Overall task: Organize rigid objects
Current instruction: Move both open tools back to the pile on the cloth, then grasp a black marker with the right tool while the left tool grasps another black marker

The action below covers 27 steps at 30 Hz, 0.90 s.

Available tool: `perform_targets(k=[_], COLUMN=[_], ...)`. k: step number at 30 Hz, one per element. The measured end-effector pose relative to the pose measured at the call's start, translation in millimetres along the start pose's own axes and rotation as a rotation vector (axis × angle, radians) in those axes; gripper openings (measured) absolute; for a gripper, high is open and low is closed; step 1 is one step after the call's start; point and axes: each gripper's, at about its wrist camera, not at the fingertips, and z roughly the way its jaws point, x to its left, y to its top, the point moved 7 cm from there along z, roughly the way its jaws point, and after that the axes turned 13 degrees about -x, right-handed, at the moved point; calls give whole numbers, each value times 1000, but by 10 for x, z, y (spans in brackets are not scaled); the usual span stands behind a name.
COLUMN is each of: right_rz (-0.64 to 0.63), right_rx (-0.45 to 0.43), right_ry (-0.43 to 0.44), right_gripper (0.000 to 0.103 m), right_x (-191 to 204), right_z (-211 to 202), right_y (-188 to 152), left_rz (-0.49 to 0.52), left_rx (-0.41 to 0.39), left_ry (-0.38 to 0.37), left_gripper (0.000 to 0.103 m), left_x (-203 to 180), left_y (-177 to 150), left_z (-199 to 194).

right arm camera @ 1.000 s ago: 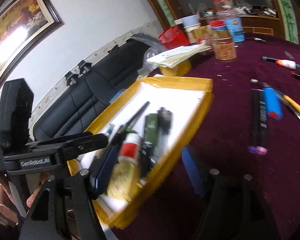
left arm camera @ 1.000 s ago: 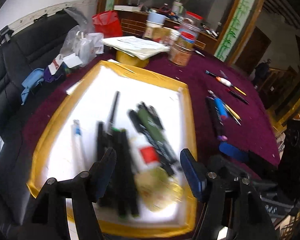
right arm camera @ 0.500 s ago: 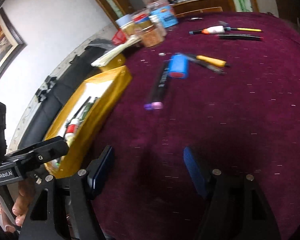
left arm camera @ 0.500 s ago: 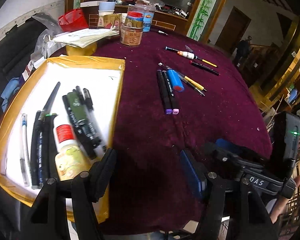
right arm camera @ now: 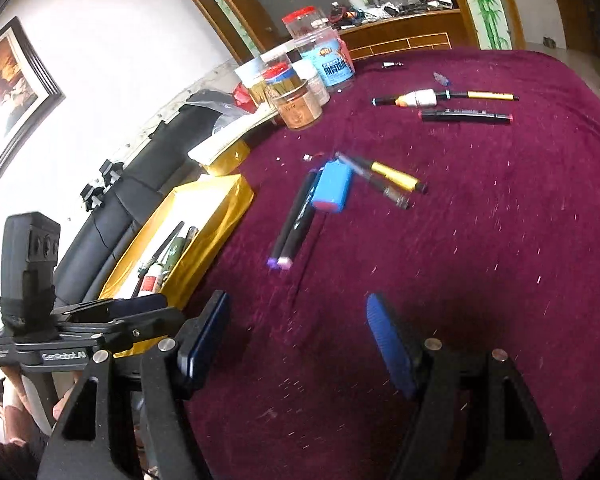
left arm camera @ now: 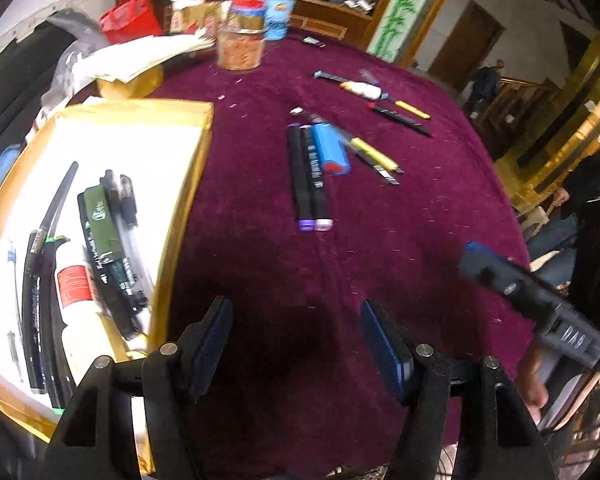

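Left gripper (left arm camera: 296, 344) spread, empty, over bare maroon tabletop (left arm camera: 400, 248). Right gripper (right arm camera: 298, 340) spread, empty too. Two black markers (left arm camera: 310, 176) side by side at 12 o'clock from left gripper, blue case (left arm camera: 331, 150) touching them, yellow pen (left arm camera: 374, 154) just beyond. Gold tray (left arm camera: 188, 184) at 9 o'clock, loaded with pens (left arm camera: 120, 240) and white bottle (left arm camera: 78, 304).

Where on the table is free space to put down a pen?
Free: bare cloth between the gold tray and the two black markers, down to both open grippers; also the tray's far white part. Crowded: the tray's near half and around the blue cylinder.
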Motion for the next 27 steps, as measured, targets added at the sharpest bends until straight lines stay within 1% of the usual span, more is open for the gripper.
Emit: perform_targets(k=[1,3,4,6,7,8,9,10,11,12,13,14,15,17,19,21,22,24,25,27], right_rz=[9,1,-5,7,20,46,78,95,111,129,148,149,140,90,36,-21,-25,8,21,54], right_rx=[7,13,13,41,62,87,107,119,136,148,173,185,193,192,172,149,151,146,137,107], right_ry=[-5,-16,-6,13,16,34,59,73,94,103,114,125,134,100,88,51,50,57,62,87], right_gripper=[69,66,66,66,63,55,52,44,37,34,29,19,17,15,15,15,15,16,18,30], right_x=[-49,-114,-126,-160,-177,-186,-173,-158,-119,-92,-62,-39,-18,-5,79,136,152,142,134,141], right_z=[35,132,194,387,503,641,801,904,1081,1210,1366,1434,1489,1530,1540,1551,1557,1559,1550,1532], right_y=[37,153,219,321,351,379,409,422,426,399,323,261,192,90,99,116,103,96,109,160], left_rz=[-24,-17,0,15,17,17,13,-17,-46,-70,-87,-99,-101,-101,-122,-128,-124,-134,-138,-113], left_rx=[8,1,-11,-1,11,25,43,68,77,80,83,82,75,70,83,93,96,106,103,98], left_ry=[-15,-37,-26,4,15,4,-13,-1,30,46,45,49,61,92,74,83,88,86,87,105], left_gripper=[70,69,69,69,69,69,59,53,43,43,43,43,43,43,45,45,45,44,45,44], left_x=[17,-1,-2,19,32,33,46,108,181,243,295,359,407,495,508,524,524,522,516,496], left_y=[31,110,180,262,335,389,447,545,598,637,671,689,703,693,680,695,702,704,713,729], left_z=[31,63,107,210,317,411,518,694,768,804,818,798,780,765,815,887,914,942,940,947])
